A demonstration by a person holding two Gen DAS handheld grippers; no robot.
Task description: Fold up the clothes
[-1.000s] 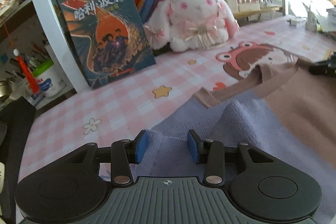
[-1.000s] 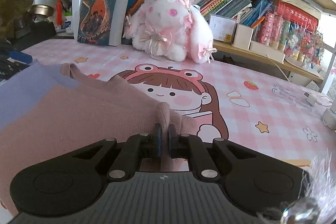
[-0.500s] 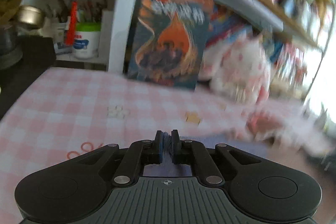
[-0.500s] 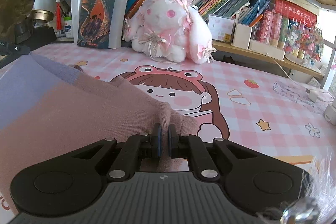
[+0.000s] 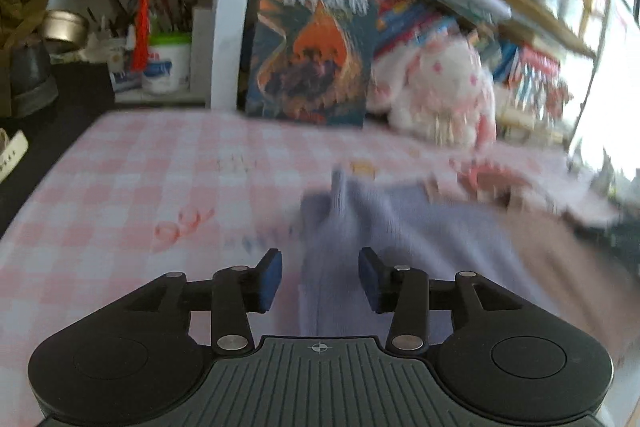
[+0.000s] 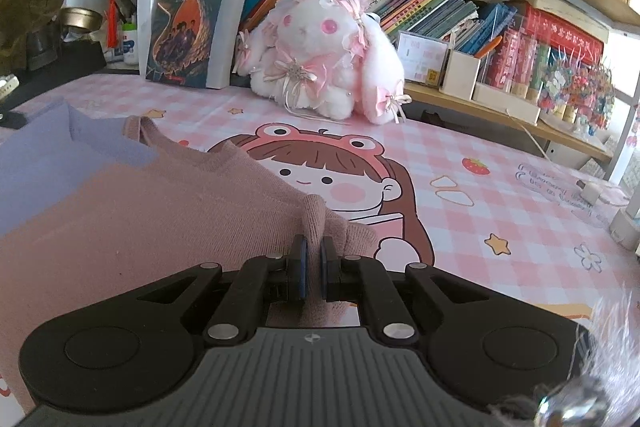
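- The sweater (image 6: pixel 132 211), mauve-pink with a lilac part, lies spread on the pink checked desk (image 6: pixel 500 187), in front of the plush rabbit (image 6: pixel 320 55) and the big book (image 6: pixel 192 19).
- The right hand-held gripper (image 6: pixel 313 261) is clenched on a raised pinch of the pink knit at the garment's near right edge.
- The left hand-held gripper (image 5: pixel 319 279) is opening; the lilac cloth (image 5: pixel 344 227) runs between its blue pads (image 5: pixel 268 279), but they do not press it, so that side is released.
- The left view is blurred, so the lilac edge's exact lie is hard to read.
- My judgement: the right side should stay pinned so the body cannot slide.
- The left should clear the knit fully before moving off, or a pad may drag the fresh fold open.
- Any next pinch should take both layers near the edge, not one loose ridge.
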